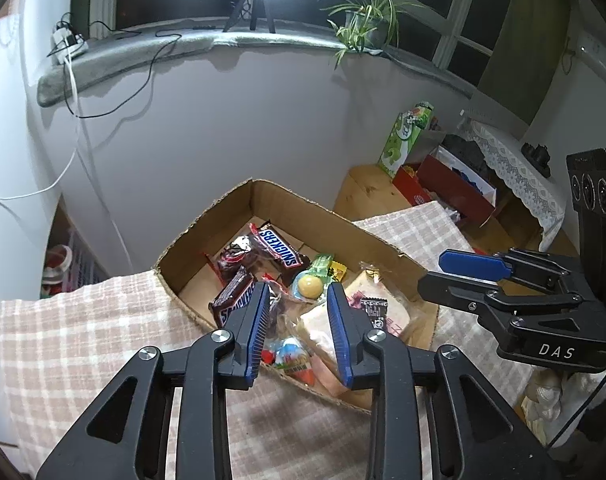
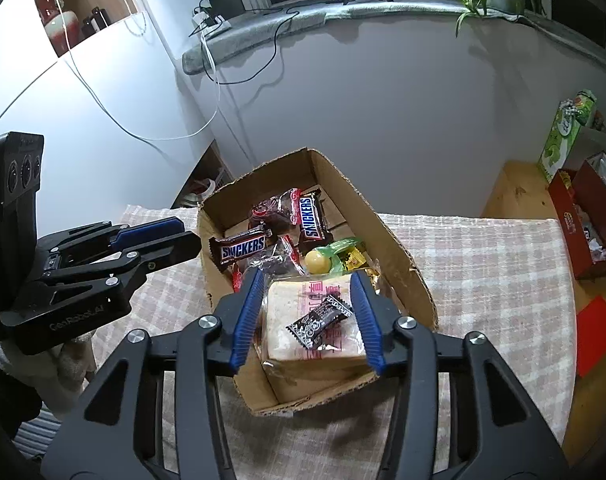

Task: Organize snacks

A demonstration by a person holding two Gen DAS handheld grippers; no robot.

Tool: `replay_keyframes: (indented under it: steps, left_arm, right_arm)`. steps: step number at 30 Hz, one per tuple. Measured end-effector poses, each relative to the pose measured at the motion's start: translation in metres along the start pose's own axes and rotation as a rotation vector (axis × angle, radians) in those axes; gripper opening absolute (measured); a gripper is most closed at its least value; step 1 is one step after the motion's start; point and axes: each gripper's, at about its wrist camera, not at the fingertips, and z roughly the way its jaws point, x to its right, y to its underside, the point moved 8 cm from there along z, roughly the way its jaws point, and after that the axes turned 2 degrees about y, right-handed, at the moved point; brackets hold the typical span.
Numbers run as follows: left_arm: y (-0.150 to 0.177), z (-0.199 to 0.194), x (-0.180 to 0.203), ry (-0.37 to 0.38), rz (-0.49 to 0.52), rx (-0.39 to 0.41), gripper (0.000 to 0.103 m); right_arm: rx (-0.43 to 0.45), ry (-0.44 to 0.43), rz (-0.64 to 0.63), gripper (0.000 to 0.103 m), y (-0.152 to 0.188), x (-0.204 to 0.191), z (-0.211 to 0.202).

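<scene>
An open cardboard box [image 1: 303,208] [image 2: 387,240] sits on a checked cloth and holds the snacks. Inside are two Snickers bars [image 2: 313,220] [image 2: 241,248], a yellow ball candy [image 2: 317,261], dark wrapped sweets, and a wrapped slice of bread [image 2: 287,320] with a small black candy [image 2: 319,320] lying on it. My left gripper [image 1: 299,286] hovers open over the box's near left part, with nothing between its fingers. My right gripper [image 2: 307,274] hangs open above the bread, its pads not touching it. In each wrist view the other gripper shows at the side.
The checked cloth [image 2: 483,264] covers a wooden table [image 2: 515,188]. Red boxes [image 2: 591,216] and a green carton [image 2: 563,140] stand at the far right. A red card [image 2: 597,332] lies at the right edge. The windowsill behind holds a plant [image 1: 363,20], a tripod and cables.
</scene>
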Motion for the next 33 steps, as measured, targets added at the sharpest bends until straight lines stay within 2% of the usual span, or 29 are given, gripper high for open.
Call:
replay_keyframes:
  steps: [4,5,6,7,9,13,15,16,20,33]
  left_arm:
    - [0.004,-0.011,0.002,-0.020,-0.002,0.017,0.031]
    - [0.005,-0.015,0.003,-0.028,-0.001,0.022,0.038]
    - [0.007,-0.017,0.003,-0.035,-0.002,0.025,0.045]
    - [0.008,-0.020,0.002,-0.038,-0.005,0.027,0.047]
    - [0.012,-0.026,0.003,-0.045,-0.017,0.030,0.047]
    - [0.017,-0.041,0.005,-0.070,-0.026,0.047,0.054]
    - [0.019,-0.048,0.005,-0.085,-0.034,0.052,0.065]
    - [0.020,-0.051,0.005,-0.093,-0.041,0.051,0.067]
    - [0.026,-0.060,0.005,-0.117,-0.057,0.052,0.070]
    - [0.033,-0.076,-0.005,-0.140,-0.114,0.067,0.071]
  right_arm:
    - [0.010,0.018,-0.004,0.048,0.005,-0.001,-0.011]
    - [0.011,0.023,-0.003,0.049,0.007,-0.001,-0.014]
    - [0.014,0.029,-0.002,0.053,0.008,0.000,-0.017]
    - [0.018,0.036,-0.002,0.060,0.009,0.000,-0.020]
    - [0.029,0.048,0.001,0.066,0.012,0.000,-0.028]
    - [0.039,0.086,0.001,0.075,0.020,0.001,-0.040]
    - [0.051,0.110,0.003,0.079,0.024,0.003,-0.047]
    - [0.055,0.118,0.002,0.081,0.025,0.003,-0.049]
    - [0.063,0.154,-0.004,0.084,0.029,0.005,-0.058]
    - [0.064,0.161,-0.002,0.085,0.031,0.005,-0.065]
